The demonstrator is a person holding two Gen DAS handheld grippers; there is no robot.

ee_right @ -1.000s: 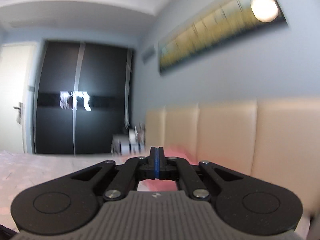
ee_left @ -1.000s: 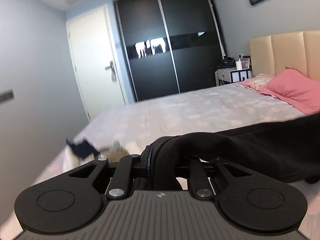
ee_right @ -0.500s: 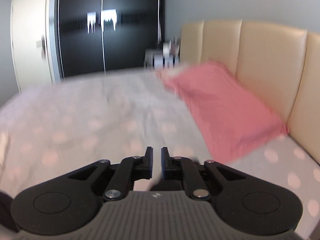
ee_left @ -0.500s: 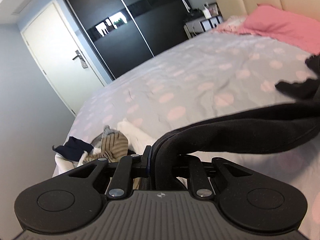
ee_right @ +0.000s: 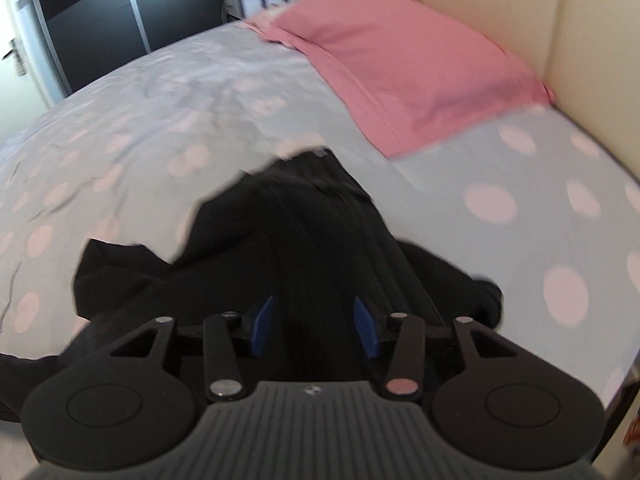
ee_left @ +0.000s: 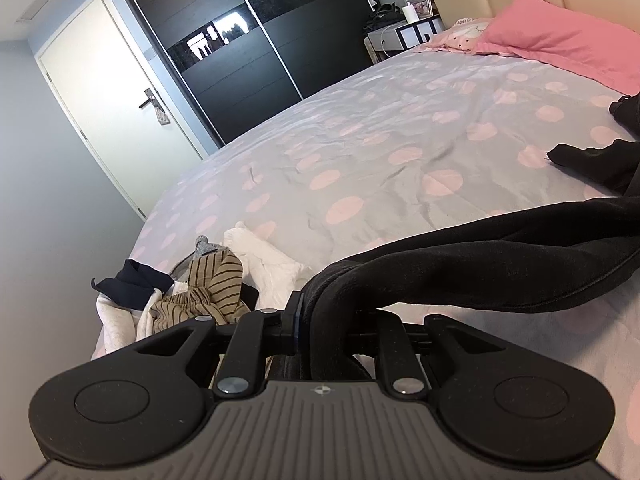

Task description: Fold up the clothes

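Black cloth, one dark garment (ee_left: 500, 268), is the piece in hand, and it lies across the near side of the bed (ee_left: 360, 152), well short of the pink pillow (ee_right: 400, 60) at the headboard end. The left gripper (ee_left: 316, 320) is clamped on a bunched edge of it, the fabric arching up from the jaws and running off to the right over the bed. The right gripper (ee_right: 316, 320) hangs over the other end of the garment (ee_right: 304, 232), its blue pads (ee_right: 262, 322) apart and opening, cloth lying below and between them but not pinched. By my reading the step is spreading the garment out flat on the bed, with the right end just let go or about to be taken afresh; the blur there leaves that unsettled. The next move calls for the right gripper to find a clean edge or corner, then both to pull the cloth taut and flat before any fold. No basket or box shows; the only store of clothes is a loose pile (ee_left: 208, 292) at the bed's far left corner, striped, white and navy pieces heaped together.
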